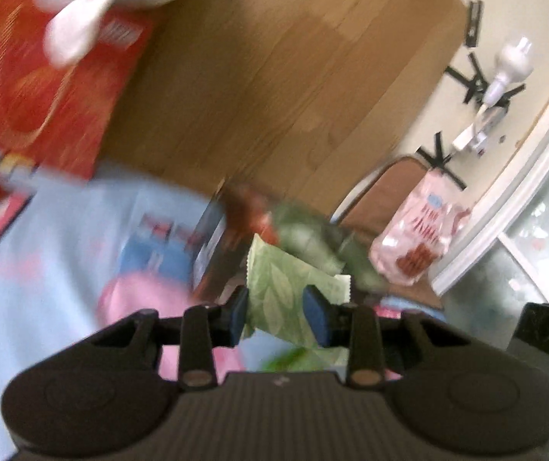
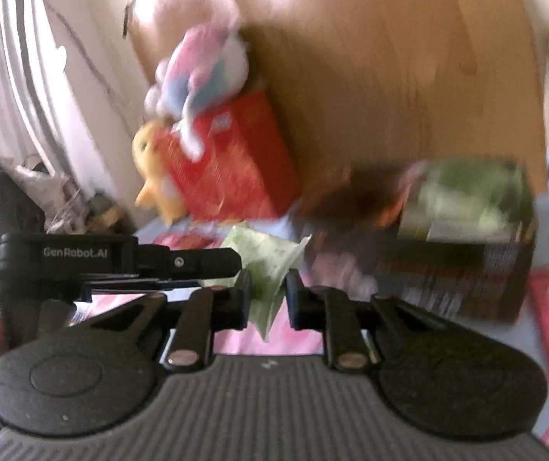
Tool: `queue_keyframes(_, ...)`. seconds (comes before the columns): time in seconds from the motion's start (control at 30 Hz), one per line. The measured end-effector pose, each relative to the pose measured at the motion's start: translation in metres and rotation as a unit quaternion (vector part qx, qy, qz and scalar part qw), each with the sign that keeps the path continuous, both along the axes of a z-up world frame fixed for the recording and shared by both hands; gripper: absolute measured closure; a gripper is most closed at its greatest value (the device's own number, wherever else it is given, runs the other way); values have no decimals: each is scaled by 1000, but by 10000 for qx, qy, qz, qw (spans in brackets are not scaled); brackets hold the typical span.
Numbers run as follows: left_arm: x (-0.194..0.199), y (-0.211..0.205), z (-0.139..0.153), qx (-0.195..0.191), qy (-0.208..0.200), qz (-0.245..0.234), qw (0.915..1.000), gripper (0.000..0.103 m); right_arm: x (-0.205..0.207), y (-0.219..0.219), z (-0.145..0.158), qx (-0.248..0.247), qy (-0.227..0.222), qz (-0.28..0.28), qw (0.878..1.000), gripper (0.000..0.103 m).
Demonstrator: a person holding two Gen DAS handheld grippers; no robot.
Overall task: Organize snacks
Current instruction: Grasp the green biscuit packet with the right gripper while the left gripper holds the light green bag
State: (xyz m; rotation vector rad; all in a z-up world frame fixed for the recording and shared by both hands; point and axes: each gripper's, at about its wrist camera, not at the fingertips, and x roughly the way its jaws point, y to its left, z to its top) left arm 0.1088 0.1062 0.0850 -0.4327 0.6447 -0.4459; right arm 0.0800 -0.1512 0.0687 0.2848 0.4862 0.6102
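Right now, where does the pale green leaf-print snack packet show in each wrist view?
Left wrist: pale green leaf-print snack packet at lower centre, between the left tool's fingers.
Right wrist: packet at lower centre, between the right tool's fingers.
Shared landmark: red printed box, upper left in both.

Green leaf-print snack packet (image 1: pixel 282 292), held aloft
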Motion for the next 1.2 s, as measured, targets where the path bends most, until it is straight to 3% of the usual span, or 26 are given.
queue_keyframes(0.13, 54, -20, 12, 21, -7, -113, 9999, 72, 39, -14, 15, 7, -157, -430, 9990, 82)
queue_keyframes(0.27, 94, -44, -1, 481, 136, 26, 9987, 65, 82, -13, 6, -352, 18, -673, 9971, 80)
queue_keyframes(0.37, 101, -48, -11, 674, 247, 201, 9972, 61, 98, -5, -7, -712, 90, -769, 9945, 79)
queue_keyframes(0.53, 69, -35, 3, 566, -94, 360, 9977, 60, 76, -15, -4, -499, -159, -905, 9945, 76)
queue_keyframes(0.7, 9, -18, 8, 163, -288, 195, 9993, 59, 24, -46, -7, -12, -186, -852, 9962, 76)
queue_keyframes(0.83, -22, -16, -28, -250, 381, 22, 9990, 58, -1, -61, -40, 124, 483, -775, 9957, 73)
queue_keyframes(1.0, -23, -25, -78, -876, 1270, -90, 9880, 58, -6, -62, -76, 450, 1358, -640, 9876, 74)
queue_keyframes(1.1, -26, -32, -87, -863, 1410, -153, 9861, 58, -20, -50, -74, 482, 1363, -299, 9890, 74)
queue_keyframes(1.2, -31, -32, -82, -748, 1278, -186, 9888, 58, -40, -36, -62, 185, 1009, -4, 9947, 73)
